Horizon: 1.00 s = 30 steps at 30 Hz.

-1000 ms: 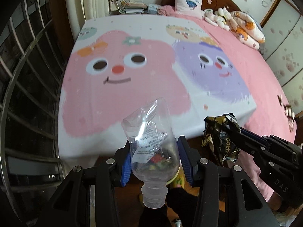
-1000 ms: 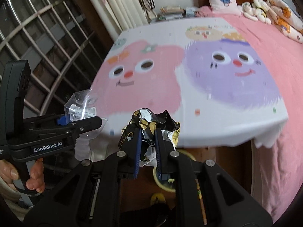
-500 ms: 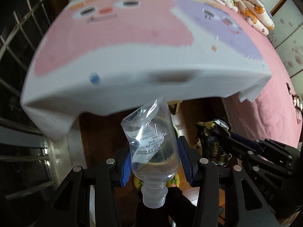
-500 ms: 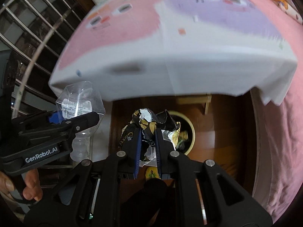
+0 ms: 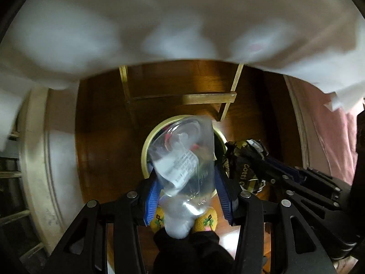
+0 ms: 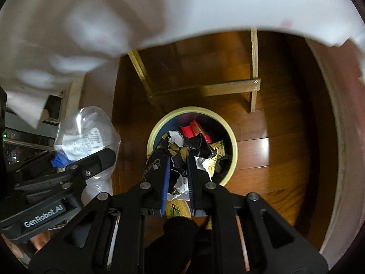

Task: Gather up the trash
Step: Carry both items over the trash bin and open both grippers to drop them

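1. Slippers, two: yellow knit with an embroidered pattern [image 5: 206,221], on the person's feet at the near edge of the left wrist view, below the bottle's cap.
2. Left gripper [image 5: 187,190], one: blue-padded jaws part-way closed on one crushed clear plastic bottle [image 5: 184,159], cap end toward the camera, white printed label showing.
3. Right gripper [image 6: 178,173], one: jaws narrow, pinching one crumpled black-and-gold snack wrapper [image 6: 180,150].
4. Waste bin [image 6: 232,141], one: round, cream rim, dark inside, on the wooden floor [image 6: 262,150]. Both held items hang above its mouth or rim. Inside: one red wrapper [image 6: 194,131] and other scraps, number unclear.
5. Wooden frame [image 6: 230,89], one, beyond the bin.
6. White cloth [image 6: 182,6], one, blurred, overhanging the far side.
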Motion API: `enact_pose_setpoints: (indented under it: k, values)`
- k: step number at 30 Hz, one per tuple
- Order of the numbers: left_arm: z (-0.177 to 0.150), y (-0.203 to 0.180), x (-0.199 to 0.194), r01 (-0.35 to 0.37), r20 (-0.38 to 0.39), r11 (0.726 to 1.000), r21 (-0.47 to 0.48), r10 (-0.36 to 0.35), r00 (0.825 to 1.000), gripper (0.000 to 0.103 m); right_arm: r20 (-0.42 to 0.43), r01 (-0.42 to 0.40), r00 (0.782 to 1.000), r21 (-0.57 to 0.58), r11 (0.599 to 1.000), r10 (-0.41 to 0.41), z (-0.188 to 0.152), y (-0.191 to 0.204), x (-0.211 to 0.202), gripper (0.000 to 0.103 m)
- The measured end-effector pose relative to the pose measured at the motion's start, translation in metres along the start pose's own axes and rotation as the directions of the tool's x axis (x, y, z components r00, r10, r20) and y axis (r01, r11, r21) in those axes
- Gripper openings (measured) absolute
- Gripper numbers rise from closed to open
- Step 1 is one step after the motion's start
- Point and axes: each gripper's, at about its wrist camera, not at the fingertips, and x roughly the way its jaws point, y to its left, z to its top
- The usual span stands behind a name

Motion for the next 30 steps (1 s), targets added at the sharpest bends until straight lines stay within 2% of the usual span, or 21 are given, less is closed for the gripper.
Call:
enact_pose_setpoints:
  k: [2, 4, 5, 6, 7, 14, 16, 17, 25, 30]
  values:
    - [0.002, 0.002, 0.017, 0.001, -0.012, 1.000, -0.007, -0.001, 1.000, 0.051, -0.005, 0.001, 1.000, 0.007, 1.000, -0.001, 0.002, -0.002, 0.014, 0.013]
    - [0.004, 0.009, 0.030, -0.004, -0.017, 1.000, -0.014, 0.004, 1.000, 0.070, -0.014, -0.005, 1.000, 0.014, 1.000, 0.005, 0.003, -0.003, 0.028, 0.014]
    - [0.003, 0.013, 0.035, -0.008, -0.019, 1.000, -0.019, 0.007, 1.000, 0.075, -0.019, -0.002, 1.000, 0.017, 1.000, 0.002, 0.001, -0.003, 0.033, 0.017]
    - [0.003, 0.017, 0.041, -0.011, -0.029, 1.000, -0.025, 0.010, 1.000, 0.087, -0.027, 0.000, 1.000, 0.021, 1.000, 0.000, 0.001, -0.003, 0.039, 0.018]
    - [0.003, 0.020, 0.044, -0.013, -0.035, 0.999, -0.030, 0.012, 0.999, 0.090, -0.037, -0.003, 0.999, 0.026, 1.000, 0.004, 0.001, -0.003, 0.044, 0.018]
    - [0.003, 0.042, 0.051, -0.037, -0.012, 0.996, -0.081, 0.037, 0.999, 0.090, -0.054, -0.007, 0.998, 0.033, 0.999, 0.009, 0.000, -0.005, 0.060, 0.027]
    - [0.003, 0.046, 0.049, -0.044, -0.002, 0.995, -0.087, 0.044, 0.999, 0.090, -0.053, -0.006, 0.999, 0.024, 1.000, 0.008, 0.000, -0.004, 0.059, 0.043]
    - [0.004, 0.047, 0.048, -0.049, 0.002, 0.995, -0.088, 0.049, 0.999, 0.090, -0.048, -0.004, 0.999, 0.018, 1.000, 0.005, 0.001, -0.003, 0.058, 0.046]
    - [0.010, 0.042, 0.014, -0.109, 0.077, 0.989, -0.095, 0.117, 0.990, 0.090, -0.020, 0.026, 0.999, -0.001, 1.000, -0.026, 0.008, 0.003, 0.038, 0.051]
    - [0.015, 0.038, -0.017, -0.122, 0.112, 0.987, -0.103, 0.133, 0.985, 0.090, 0.000, 0.035, 0.999, -0.013, 0.999, -0.035, 0.012, 0.009, 0.013, 0.051]
